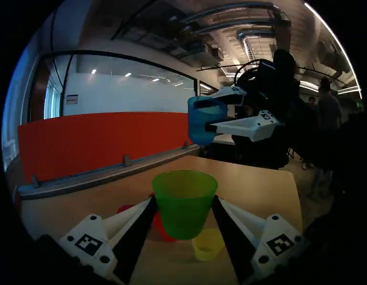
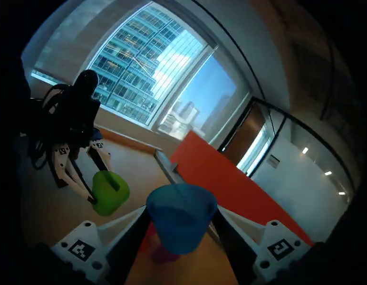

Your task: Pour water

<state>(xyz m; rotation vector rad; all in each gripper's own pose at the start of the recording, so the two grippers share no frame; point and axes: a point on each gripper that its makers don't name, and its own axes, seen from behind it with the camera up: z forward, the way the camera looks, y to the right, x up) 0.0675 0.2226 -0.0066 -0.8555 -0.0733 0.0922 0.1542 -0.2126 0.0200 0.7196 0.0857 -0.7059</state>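
Note:
A green cup (image 1: 183, 209) stands upright between the fingers of my left gripper (image 1: 183, 199), which is shut on it above the wooden table (image 1: 259, 185). Up and to the right, a blue cup (image 1: 205, 118) hangs higher in the air, with my right gripper (image 1: 208, 115) shut on its sides. In the right gripper view the blue cup (image 2: 181, 223) sits close between the fingers of my right gripper (image 2: 181, 213). Lower left of it the green cup (image 2: 110, 192) leans in my left gripper (image 2: 102, 188). I cannot tell what either cup contains.
A red cup (image 1: 160, 229) and a small yellow cup (image 1: 208, 243) stand on the table under the green cup. An orange partition (image 1: 98, 137) runs along the table's far edge. A person in dark clothes (image 1: 278, 95) holds the right gripper; other people stand at the far right.

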